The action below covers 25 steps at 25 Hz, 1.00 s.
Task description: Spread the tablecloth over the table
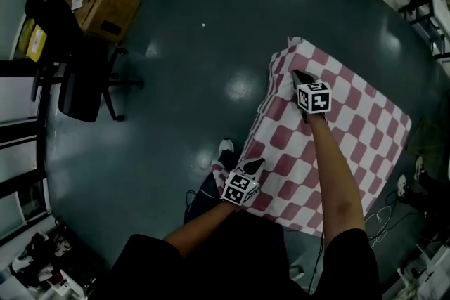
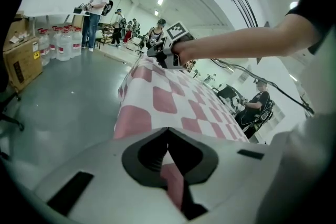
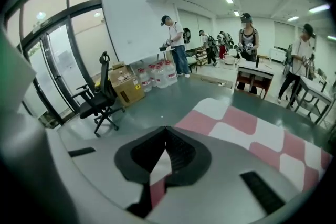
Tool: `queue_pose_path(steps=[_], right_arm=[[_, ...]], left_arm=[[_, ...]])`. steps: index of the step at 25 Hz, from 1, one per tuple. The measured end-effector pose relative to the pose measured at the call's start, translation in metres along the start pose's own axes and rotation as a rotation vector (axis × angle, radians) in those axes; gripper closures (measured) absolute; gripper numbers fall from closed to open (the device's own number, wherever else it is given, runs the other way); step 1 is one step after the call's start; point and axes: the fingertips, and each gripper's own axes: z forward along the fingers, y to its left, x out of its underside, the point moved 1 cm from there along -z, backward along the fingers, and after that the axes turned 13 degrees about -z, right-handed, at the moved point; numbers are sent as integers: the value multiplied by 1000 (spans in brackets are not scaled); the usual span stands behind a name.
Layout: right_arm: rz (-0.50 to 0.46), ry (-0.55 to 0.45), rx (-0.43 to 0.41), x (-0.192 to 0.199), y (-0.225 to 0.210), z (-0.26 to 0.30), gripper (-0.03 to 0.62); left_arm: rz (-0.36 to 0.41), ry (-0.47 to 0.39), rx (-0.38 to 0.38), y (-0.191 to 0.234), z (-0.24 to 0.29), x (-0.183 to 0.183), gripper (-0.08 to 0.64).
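Dark floor (image 1: 197, 81) bordered the left edge of the tablecloth (image 1: 344, 144), where both pairs of fingers were clamped, left gripper (image 1: 252, 166) at the near corner, right gripper (image 1: 302, 76) at the far one, cloth lying rightward of both.

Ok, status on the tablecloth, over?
Left gripper shut on tablecloth edge. Right gripper shut farther along it. Cloth mostly spread flat. Nothing seen in the way.

The person wears a black short-sleeved top (image 1: 246, 260), its sleeves ending above the elbow, and a white shoe (image 1: 226, 147). The left gripper (image 1: 253, 165) and right gripper (image 1: 301, 74) each end in 2 black pointed jaws and carry a white cube (image 1: 313, 96) printed with black square markers. Seen close, each gripper's smooth shell (image 3: 252, 160) is pale grey, with black rectangular slots (image 3: 259, 191) and ribbed black pads (image 3: 181, 152) forming a V
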Motion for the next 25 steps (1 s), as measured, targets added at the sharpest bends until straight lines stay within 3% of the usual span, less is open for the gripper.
queue_pose_path(steps=[3,8,10,12,15,19,23,25], right_arm=[[-27,78,-9,7,0,16,577],[-7,80,-1,8,-14,23,577],[54,56,67,6,-33,19,577],[188,-11,106,1,-47,8,577],[274,-141,113,-9,-35,-22,577],[247,-219,174,16,-6,-86,577],[243,-269,222,63,5,-181,577],[237,-296,227,62,31,-197,577]], left_arm=[[-1,0,-19,1,0,0,549],[48,18,-44,-2,4,3,549],[31,5,-45,0,2,3,549],[4,-14,-34,2,-1,1,549],[11,-44,-6,1,-11,-9,549],[62,-113,-6,-17,-9,-28,549],[88,-204,-30,-71,5,-46,549],[98,-253,-35,-71,-6,-69,549]])
